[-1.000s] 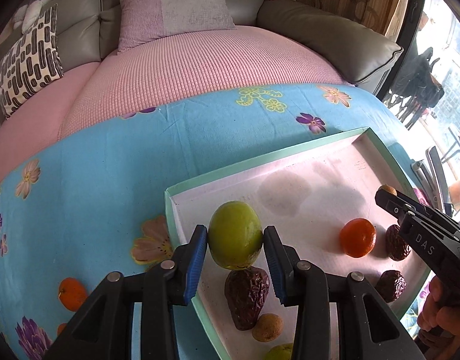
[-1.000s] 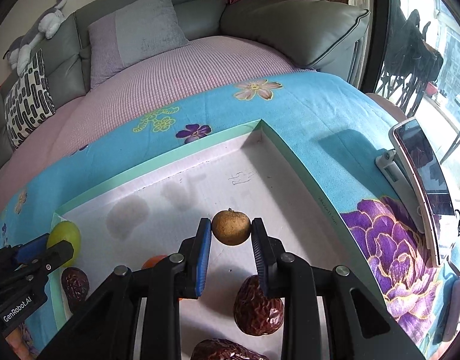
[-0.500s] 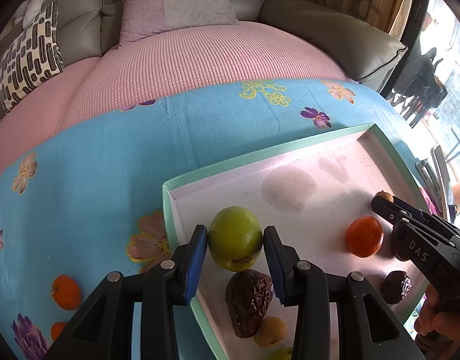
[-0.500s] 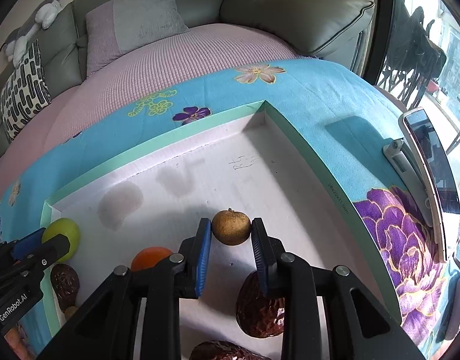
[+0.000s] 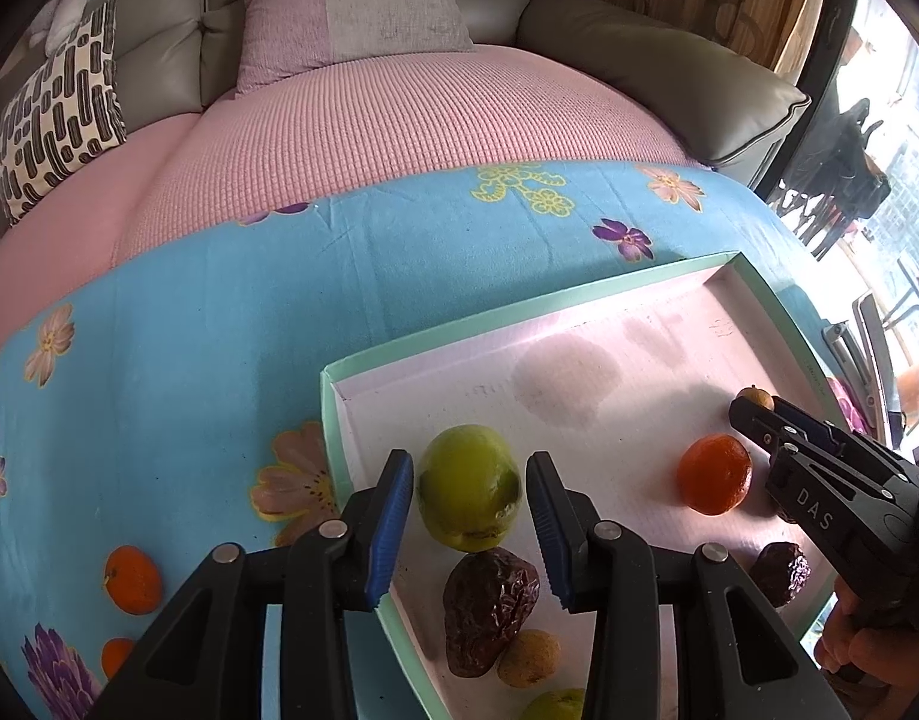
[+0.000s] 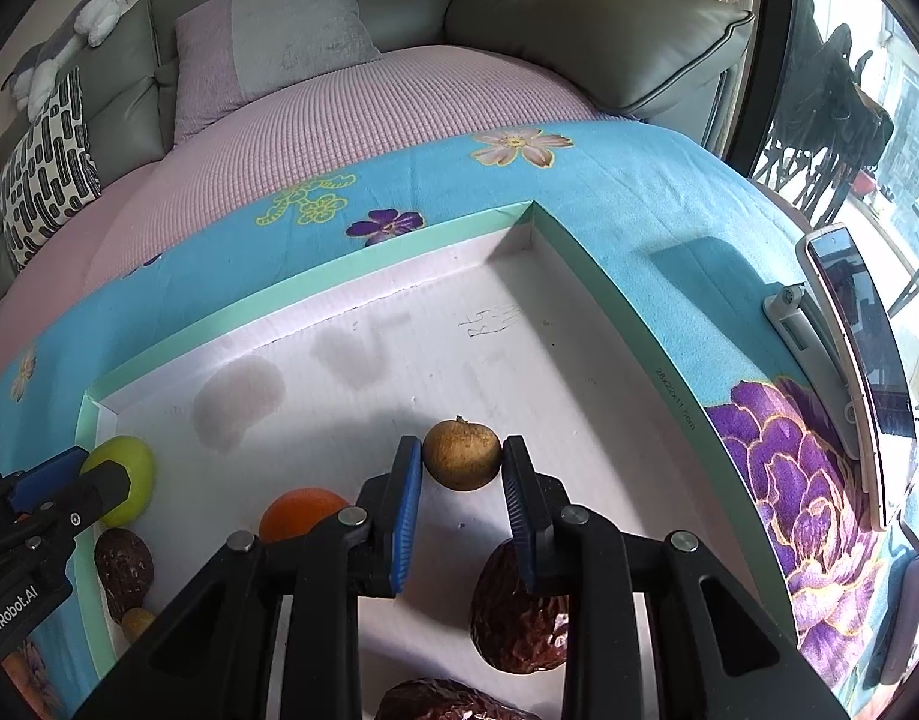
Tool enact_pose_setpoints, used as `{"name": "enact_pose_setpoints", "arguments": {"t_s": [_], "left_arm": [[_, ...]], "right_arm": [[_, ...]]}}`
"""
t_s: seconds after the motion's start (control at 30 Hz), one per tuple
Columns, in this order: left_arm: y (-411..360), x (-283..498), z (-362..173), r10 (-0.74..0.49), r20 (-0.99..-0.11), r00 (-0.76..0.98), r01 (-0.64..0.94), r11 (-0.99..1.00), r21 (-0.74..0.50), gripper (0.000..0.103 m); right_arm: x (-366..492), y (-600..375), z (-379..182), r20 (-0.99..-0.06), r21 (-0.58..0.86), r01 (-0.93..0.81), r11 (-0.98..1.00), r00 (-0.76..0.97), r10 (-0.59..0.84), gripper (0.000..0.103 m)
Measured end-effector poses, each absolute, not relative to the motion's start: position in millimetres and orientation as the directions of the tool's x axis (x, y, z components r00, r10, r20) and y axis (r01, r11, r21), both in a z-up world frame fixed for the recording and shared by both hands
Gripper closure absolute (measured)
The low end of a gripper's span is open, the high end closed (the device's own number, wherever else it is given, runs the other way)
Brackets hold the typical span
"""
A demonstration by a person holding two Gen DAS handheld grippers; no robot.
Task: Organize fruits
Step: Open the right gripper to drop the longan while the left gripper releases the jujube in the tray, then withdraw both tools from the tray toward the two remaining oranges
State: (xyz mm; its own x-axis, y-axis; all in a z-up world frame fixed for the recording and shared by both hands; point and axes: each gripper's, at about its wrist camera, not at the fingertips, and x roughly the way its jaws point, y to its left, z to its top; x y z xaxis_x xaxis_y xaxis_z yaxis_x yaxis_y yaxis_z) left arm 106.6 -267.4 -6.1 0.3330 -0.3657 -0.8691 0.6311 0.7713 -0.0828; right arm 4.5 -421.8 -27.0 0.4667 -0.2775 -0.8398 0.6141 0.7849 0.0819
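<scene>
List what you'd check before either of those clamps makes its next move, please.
1. Left gripper let go of the green fruit: ok, thin gaps show beside both jaws.
2. Green fruit inside the tray: ok.
3. Right gripper gripping the small brown fruit: ok, jaws touch both sides.
4. Brown fruit resting on the tray floor: cannot tell.
5. Every fruit in the tray: not ok, a loose orange lies on the blue cloth.
</scene>
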Motion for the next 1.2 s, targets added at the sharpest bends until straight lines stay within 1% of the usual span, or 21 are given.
{"name": "enact_pose_setpoints", "arguments": {"t_s": [0.1, 0.17, 0.2, 0.23, 0.37, 0.43, 0.5, 0.53, 0.57, 0.63, 0.67, 0.7, 0.73, 0.87, 0.93, 0.97, 1.2], "left_arm": [[-266, 106, -1, -0.366, -0.866, 0.34, 0.626, 0.775, -0.082, 0.058], [-263, 105, 4, -0.374, -0.861, 0.344, 0.624, 0.776, -0.088, 0.057], [-262, 104, 6, -0.379, -0.858, 0.347, 0.623, 0.777, -0.091, 0.054], [-260, 103, 8, -0.382, -0.855, 0.35, 0.622, 0.778, -0.092, 0.048], [-251, 101, 17, -0.378, -0.845, 0.378, 0.605, 0.792, -0.083, 0.04], [-245, 102, 21, -0.365, -0.84, 0.402, 0.584, 0.809, -0.072, 0.027], [-238, 105, 24, -0.347, -0.834, 0.428, 0.556, 0.829, -0.06, 0.021], [-234, 107, 25, -0.335, -0.832, 0.442, 0.541, 0.839, -0.05, 0.017], [-231, 108, 26, -0.322, -0.83, 0.455, 0.527, 0.849, -0.04, 0.015], [-224, 112, 24, -0.292, -0.829, 0.476, 0.499, 0.866, -0.018, 0.004], [-220, 114, 23, -0.276, -0.831, 0.483, 0.487, 0.873, -0.008, 0.002], [-217, 115, 21, -0.263, -0.834, 0.486, 0.477, 0.879, 0.001, 0.001], [-215, 117, 19, -0.25, -0.836, 0.488, 0.467, 0.884, 0.008, 0.001], [-203, 120, 14, -0.217, -0.84, 0.497, 0.434, 0.901, 0.023, 0.0], [-198, 120, 13, -0.205, -0.839, 0.505, 0.417, 0.908, 0.03, 0.0], [-195, 120, 12, -0.195, -0.837, 0.511, 0.407, 0.913, 0.036, 0.0], [-174, 117, 10, -0.159, -0.827, 0.539, 0.379, 0.923, 0.069, 0.0]], "right_arm": [[4, -422, -28, -0.842, 0.082, 0.614, 0.785, 0.464, -0.275, 0.074], [4, -421, -28, -0.845, 0.071, 0.616, 0.785, 0.456, -0.281, 0.07], [4, -421, -28, -0.845, 0.065, 0.617, 0.784, 0.452, -0.286, 0.064], [4, -420, -28, -0.844, 0.061, 0.617, 0.784, 0.451, -0.289, 0.061], [2, -419, -25, -0.843, 0.056, 0.615, 0.787, 0.451, -0.292, 0.053], [2, -416, -23, -0.84, 0.048, 0.611, 0.79, 0.452, -0.298, 0.042], [1, -413, -21, -0.837, 0.044, 0.606, 0.794, 0.456, -0.301, 0.036], [0, -412, -20, -0.836, 0.045, 0.604, 0.795, 0.459, -0.301, 0.036], [0, -411, -19, -0.836, 0.046, 0.603, 0.796, 0.459, -0.3, 0.036], [-1, -409, -17, -0.835, 0.044, 0.604, 0.796, 0.459, -0.302, 0.033], [-1, -408, -17, -0.834, 0.041, 0.604, 0.796, 0.459, -0.305, 0.03], [-1, -408, -16, -0.833, 0.038, 0.604, 0.796, 0.459, -0.309, 0.022], [-2, -407, -16, -0.832, 0.039, 0.604, 0.796, 0.461, -0.309, 0.02], [-3, -405, -14, -0.832, 0.05, 0.599, 0.799, 0.467, -0.299, 0.02], [-3, -403, -14, -0.831, 0.05, 0.598, 0.8, 0.47, -0.299, 0.013], [-4, -401, -13, -0.829, 0.049, 0.596, 0.801, 0.472, -0.3, 0.012], [-5, -387, -5, -0.81, 0.054, 0.576, 0.816, 0.503, -0.301, 0.011]]}}
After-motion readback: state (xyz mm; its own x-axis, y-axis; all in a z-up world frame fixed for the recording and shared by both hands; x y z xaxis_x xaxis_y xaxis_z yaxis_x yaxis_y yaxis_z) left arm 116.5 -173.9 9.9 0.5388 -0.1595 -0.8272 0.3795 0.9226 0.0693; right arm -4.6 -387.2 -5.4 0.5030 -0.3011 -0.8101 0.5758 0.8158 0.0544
